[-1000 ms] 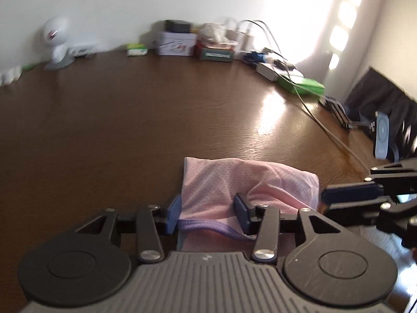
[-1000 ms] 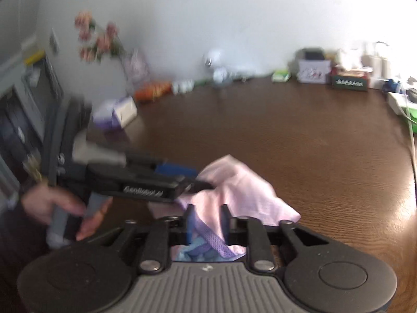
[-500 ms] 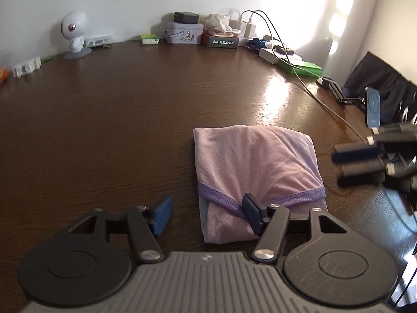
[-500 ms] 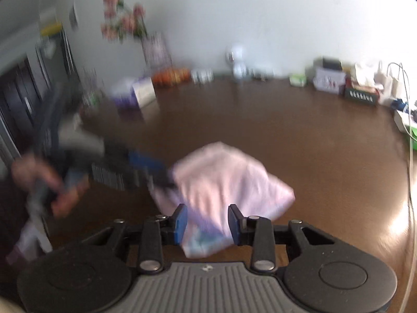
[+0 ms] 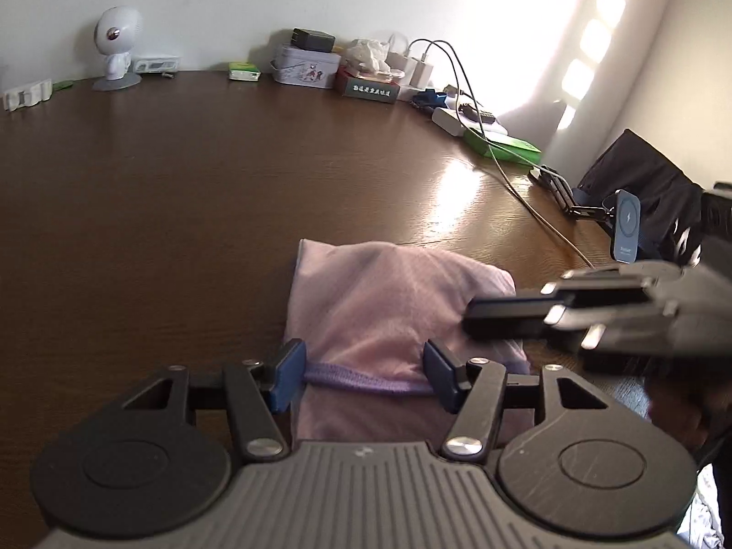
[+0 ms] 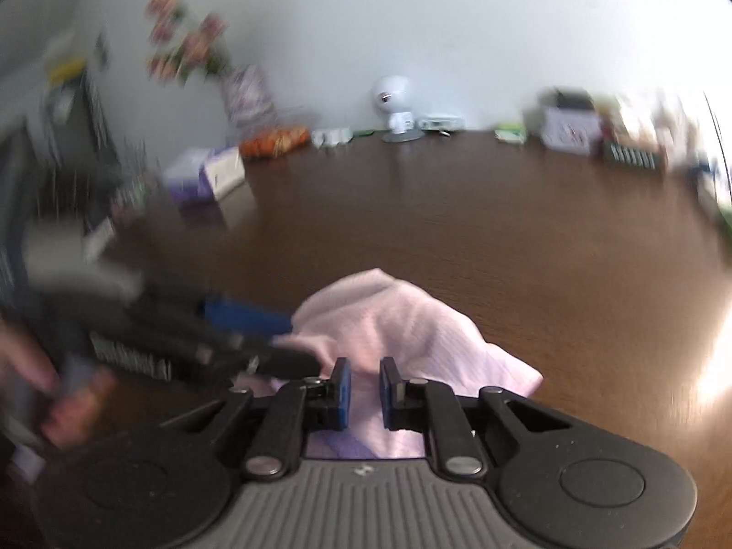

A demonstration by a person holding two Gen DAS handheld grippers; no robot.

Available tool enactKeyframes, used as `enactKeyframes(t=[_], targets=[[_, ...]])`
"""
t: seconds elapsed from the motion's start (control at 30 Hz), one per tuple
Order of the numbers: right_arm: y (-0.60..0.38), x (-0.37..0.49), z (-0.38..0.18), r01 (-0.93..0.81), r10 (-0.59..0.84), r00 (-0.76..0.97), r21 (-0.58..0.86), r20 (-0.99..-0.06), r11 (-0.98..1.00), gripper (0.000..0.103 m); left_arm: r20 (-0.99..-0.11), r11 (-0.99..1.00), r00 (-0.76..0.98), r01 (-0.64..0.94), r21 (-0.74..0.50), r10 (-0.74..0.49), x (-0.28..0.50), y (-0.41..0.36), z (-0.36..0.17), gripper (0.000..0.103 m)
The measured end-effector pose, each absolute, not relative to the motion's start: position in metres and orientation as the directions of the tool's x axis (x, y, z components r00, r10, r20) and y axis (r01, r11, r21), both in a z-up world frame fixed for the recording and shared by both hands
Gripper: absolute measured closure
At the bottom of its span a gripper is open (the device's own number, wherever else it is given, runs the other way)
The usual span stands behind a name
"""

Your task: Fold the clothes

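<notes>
A folded pink mesh garment (image 5: 389, 302) with a purple waistband (image 5: 366, 379) lies on the dark wooden table (image 5: 183, 206). My left gripper (image 5: 363, 377) is open at the garment's near edge, a blue pad on each side of the waistband. My right gripper (image 5: 471, 320) comes in from the right and overlaps the garment's right edge. The right wrist view is motion-blurred. There the right gripper (image 6: 366, 393) has its pads close together with pink garment (image 6: 402, 320) pinched between them, and the left gripper (image 6: 283, 338) sits at the cloth's left edge, held by a hand (image 6: 27, 366).
The table's far edge carries a white robot figure (image 5: 114, 55), a tin box (image 5: 306, 66), chargers with cables (image 5: 457, 73) and a green box (image 5: 503, 146). A phone holder (image 5: 624, 224) and dark chair (image 5: 649, 183) stand at right. A tissue box (image 6: 206, 178) is far left.
The left gripper opened wide, then narrowed around the waistband. The right gripper let go, pulled back, then returned and closed on the garment's right edge. The garment now lies flatter.
</notes>
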State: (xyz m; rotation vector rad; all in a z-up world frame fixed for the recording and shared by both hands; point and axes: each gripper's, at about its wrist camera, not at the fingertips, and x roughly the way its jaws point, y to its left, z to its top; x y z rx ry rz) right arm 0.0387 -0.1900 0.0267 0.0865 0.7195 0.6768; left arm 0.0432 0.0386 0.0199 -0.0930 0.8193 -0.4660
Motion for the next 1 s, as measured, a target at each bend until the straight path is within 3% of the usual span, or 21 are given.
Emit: enactKeyframes(t=[0.13, 0.27, 0.4, 0.57, 0.67, 0.73, 0.77, 0.87, 0.93, 1.0], targets=[[-0.207, 0.064, 0.032, -0.458, 0.619, 0.582, 0.417, -0.527, 0.785, 0.092, -0.684, 0.906, 0.613, 0.381, -0.182, -0.396, 0.031, 0.031, 0.018, 0.044], [-0.187, 0.083, 0.016, -0.434, 0.545, 0.565, 0.338, -0.620, 0.835, 0.097, -0.680, 0.910, 0.625, 0.381, -0.164, -0.384, 0.023, 0.029, 0.017, 0.044], [-0.212, 0.073, 0.010, -0.368, 0.536, 0.602, 0.391, -0.592, 0.844, 0.101, -0.679, 0.912, 0.627, 0.374, -0.167, -0.382, 0.017, 0.028, 0.016, 0.044], [-0.228, 0.042, 0.022, -0.354, 0.494, 0.658, 0.346, -0.568, 0.869, 0.092, -0.683, 0.913, 0.625, 0.376, -0.161, -0.378, 0.013, 0.025, 0.017, 0.044], [-0.223, 0.034, 0.015, -0.384, 0.481, 0.627, 0.293, -0.613, 0.875, 0.093, -0.685, 0.913, 0.624, 0.376, -0.158, -0.376, 0.010, 0.023, 0.017, 0.044], [-0.219, 0.026, 0.016, -0.352, 0.403, 0.655, 0.213, -0.639, 0.911, 0.080, -0.688, 0.912, 0.619, 0.375, -0.165, -0.378, 0.006, 0.029, 0.018, 0.044], [-0.218, 0.020, 0.020, -0.340, 0.379, 0.672, 0.190, -0.636, 0.921, 0.080, -0.690, 0.912, 0.617, 0.374, -0.168, -0.380, 0.004, 0.032, 0.018, 0.044], [-0.213, -0.007, 0.040, -0.454, 0.457, 0.671, 0.164, -0.584, 0.876, 0.077, -0.694, 0.911, 0.609, 0.371, -0.178, -0.384, -0.002, 0.040, 0.019, 0.043], [-0.207, -0.027, 0.045, -0.561, 0.519, 0.625, 0.127, -0.584, 0.818, 0.060, -0.697, 0.911, 0.605, 0.369, -0.185, -0.386, -0.006, 0.046, 0.019, 0.041], [-0.198, -0.047, 0.040, -0.641, 0.529, 0.585, 0.049, -0.614, 0.766, 0.056, -0.699, 0.910, 0.600, 0.367, -0.192, -0.389, -0.010, 0.052, 0.020, 0.035]])
